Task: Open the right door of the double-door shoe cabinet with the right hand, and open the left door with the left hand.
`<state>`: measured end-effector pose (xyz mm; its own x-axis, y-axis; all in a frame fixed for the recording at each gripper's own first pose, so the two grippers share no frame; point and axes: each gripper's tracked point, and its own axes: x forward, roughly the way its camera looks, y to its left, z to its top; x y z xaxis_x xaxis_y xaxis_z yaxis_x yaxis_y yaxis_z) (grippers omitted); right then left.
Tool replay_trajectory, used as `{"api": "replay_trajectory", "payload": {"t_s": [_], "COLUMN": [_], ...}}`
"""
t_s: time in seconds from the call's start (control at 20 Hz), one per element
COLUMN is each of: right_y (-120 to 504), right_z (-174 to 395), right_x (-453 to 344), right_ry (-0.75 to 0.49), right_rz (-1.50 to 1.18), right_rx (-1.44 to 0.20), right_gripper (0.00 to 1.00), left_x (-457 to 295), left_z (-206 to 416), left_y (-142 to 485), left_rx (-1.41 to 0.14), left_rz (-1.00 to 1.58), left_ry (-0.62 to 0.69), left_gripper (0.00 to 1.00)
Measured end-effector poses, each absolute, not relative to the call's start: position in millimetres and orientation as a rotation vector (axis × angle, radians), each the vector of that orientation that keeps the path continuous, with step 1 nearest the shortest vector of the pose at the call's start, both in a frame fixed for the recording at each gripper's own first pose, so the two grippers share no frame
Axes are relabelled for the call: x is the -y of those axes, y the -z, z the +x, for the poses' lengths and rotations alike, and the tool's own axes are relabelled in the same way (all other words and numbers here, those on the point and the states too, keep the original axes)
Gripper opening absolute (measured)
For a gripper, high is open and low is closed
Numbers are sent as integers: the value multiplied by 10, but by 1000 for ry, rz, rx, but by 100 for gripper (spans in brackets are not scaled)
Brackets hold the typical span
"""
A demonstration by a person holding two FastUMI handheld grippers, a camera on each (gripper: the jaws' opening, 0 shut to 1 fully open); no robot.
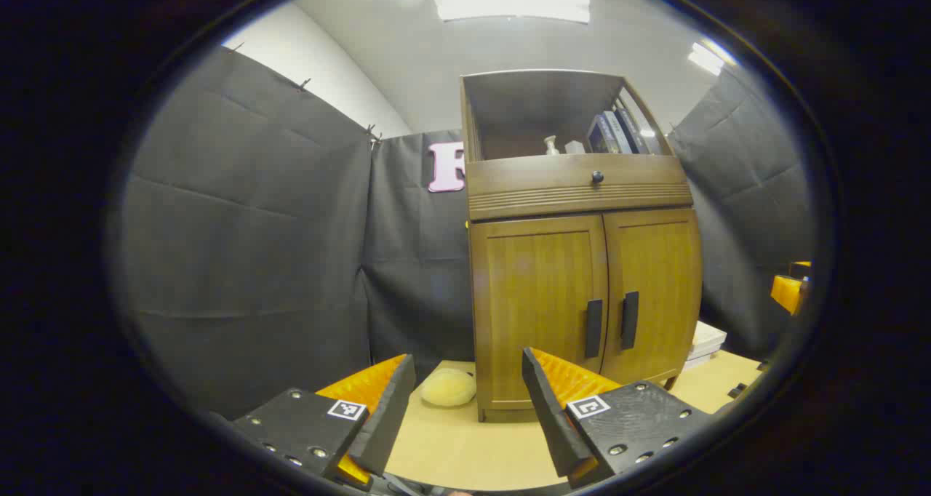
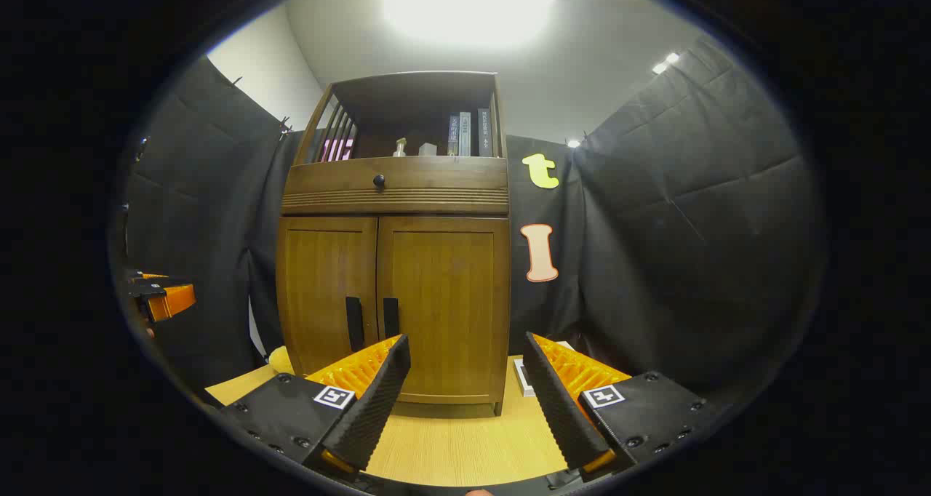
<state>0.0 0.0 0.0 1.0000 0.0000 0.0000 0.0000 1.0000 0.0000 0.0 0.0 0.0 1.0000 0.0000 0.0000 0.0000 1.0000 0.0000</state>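
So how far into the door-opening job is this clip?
Nothing looks done: the right door and left door are both shut, their handles untouched. In hand: the right gripper and left gripper are open, short of the cabinet. Both doors are left to open.

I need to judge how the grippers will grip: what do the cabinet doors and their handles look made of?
The cabinet doors look like wood or wood veneer with a smooth satin finish: brown grain and soft sheen show. The handles are flat dark vertical bars, matte, likely painted metal or plastic; the pictures cannot settle which.
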Motion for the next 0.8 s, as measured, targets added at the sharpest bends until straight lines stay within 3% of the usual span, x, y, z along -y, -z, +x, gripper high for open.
{"api": "replay_trajectory", "payload": {"t_s": [0.05, 0.35, 0.4, 0.8], "right_y": [-4, -5, -16, 0], "right_z": [-3, -27, -31, 16], "right_x": [9, 22, 32, 7], "right_ry": [1, 2, 1, -13], "right_rz": [1, 2, 4, 0], "right_rx": [1, 5, 5, 4], "right_gripper": [98, 94, 98, 95], "left_x": [2, 18, 17, 22], "left_z": [-1, -16, -18, -48], "left_y": [-8, -9, -4, 0], "left_rx": [0, 8, 9, 3], "left_rz": [0, 12, 12, 15], "left_ry": [-1, 9, 10, 0], "left_gripper": [86, 86, 86, 86]}}
